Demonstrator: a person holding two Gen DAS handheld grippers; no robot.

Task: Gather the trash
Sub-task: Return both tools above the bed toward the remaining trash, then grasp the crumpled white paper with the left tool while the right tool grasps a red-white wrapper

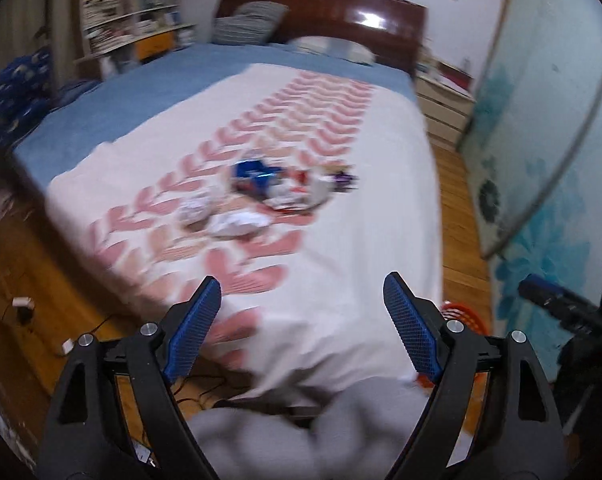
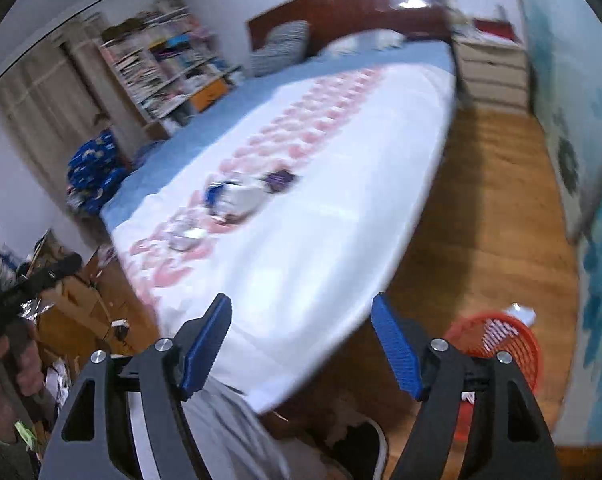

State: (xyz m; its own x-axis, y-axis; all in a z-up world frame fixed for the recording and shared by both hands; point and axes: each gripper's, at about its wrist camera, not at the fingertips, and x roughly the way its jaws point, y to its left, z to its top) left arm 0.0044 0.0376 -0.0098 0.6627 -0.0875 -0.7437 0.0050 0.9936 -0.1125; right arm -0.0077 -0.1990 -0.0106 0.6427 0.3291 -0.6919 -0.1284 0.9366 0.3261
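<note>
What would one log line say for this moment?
left gripper open | right gripper open | trash pile on bed, untouched | red basket on floor

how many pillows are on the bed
2. A striped pillow leans against the headboard on the bed's left side; a white pillow lies flat to its right. Both views are blurred, so others could be missed.

No legible text, wrappers [image 1: 277,188] mid-frame on the bed [image 1: 341,240] too blurred to read, book spines on the shelves [image 2: 169,68] upper left unreadable
</note>
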